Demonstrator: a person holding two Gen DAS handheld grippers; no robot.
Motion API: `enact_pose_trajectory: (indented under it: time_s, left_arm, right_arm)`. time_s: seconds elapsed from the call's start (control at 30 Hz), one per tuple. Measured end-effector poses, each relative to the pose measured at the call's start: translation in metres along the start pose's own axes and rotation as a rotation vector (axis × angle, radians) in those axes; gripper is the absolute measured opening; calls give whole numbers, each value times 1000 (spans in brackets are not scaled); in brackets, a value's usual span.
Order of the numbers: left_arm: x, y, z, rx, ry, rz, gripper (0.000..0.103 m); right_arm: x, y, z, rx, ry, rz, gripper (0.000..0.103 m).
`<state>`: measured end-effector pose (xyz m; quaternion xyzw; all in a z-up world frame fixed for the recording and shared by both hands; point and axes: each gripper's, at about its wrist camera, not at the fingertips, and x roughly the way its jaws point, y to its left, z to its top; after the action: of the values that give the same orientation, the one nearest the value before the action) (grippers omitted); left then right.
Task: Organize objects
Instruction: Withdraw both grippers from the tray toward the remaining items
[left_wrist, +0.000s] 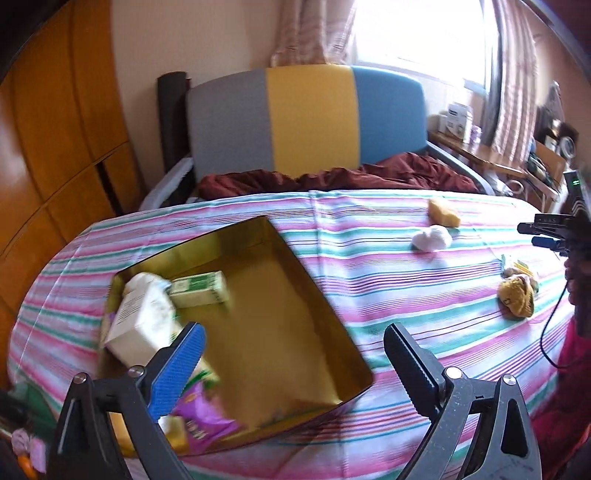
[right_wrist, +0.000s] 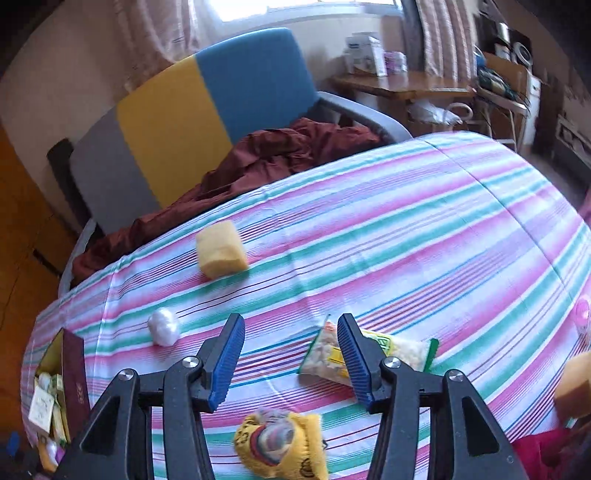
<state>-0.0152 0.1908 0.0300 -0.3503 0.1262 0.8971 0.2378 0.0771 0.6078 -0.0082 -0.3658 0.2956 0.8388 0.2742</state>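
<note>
A gold-lined box (left_wrist: 280, 295) lies open on the striped cloth; it also shows in the right wrist view (right_wrist: 72, 369) at the far left. Inside it are a white carton (left_wrist: 144, 317), a green-white pack (left_wrist: 199, 291) and a purple packet (left_wrist: 203, 413). My left gripper (left_wrist: 291, 347) is open and empty above the box's near side. My right gripper (right_wrist: 291, 343) is open and empty above a yellow plush toy (right_wrist: 284, 443), with a snack bag (right_wrist: 399, 350) under its right finger. A yellow sponge (right_wrist: 221, 249) and a white ball (right_wrist: 164, 326) lie farther back.
The striped cloth (right_wrist: 406, 221) covers a rounded table. A grey, yellow and blue chair (left_wrist: 306, 118) with dark red fabric (left_wrist: 332, 177) stands behind it. A wooden wardrobe (left_wrist: 55, 129) is at the left, a cluttered desk (right_wrist: 399, 85) at the back right.
</note>
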Motion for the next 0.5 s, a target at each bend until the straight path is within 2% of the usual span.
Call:
enact_pose_trajectory:
  time_s: [0.07,0.13,0.23,0.3,0.5]
  left_arm:
    - [6,-15,7,23,2,-17,98]
    - [14,-32,16,45,7,-32,98]
    - [29,-54,31,57,29,-66,99]
    - [41,-68,41,56,45,-101,99]
    - [77,-104,76,35,86,-169,99]
  right_arm:
    - [0,-14,4,83,-1,16,53]
    - [-3,-20,5,109,-12,2,55]
    - [0,-26,4,145,23,13,55]
    - [0,-30,3,164,28,-10,55]
    - [-13,-70,5,348,-32,-11,57]
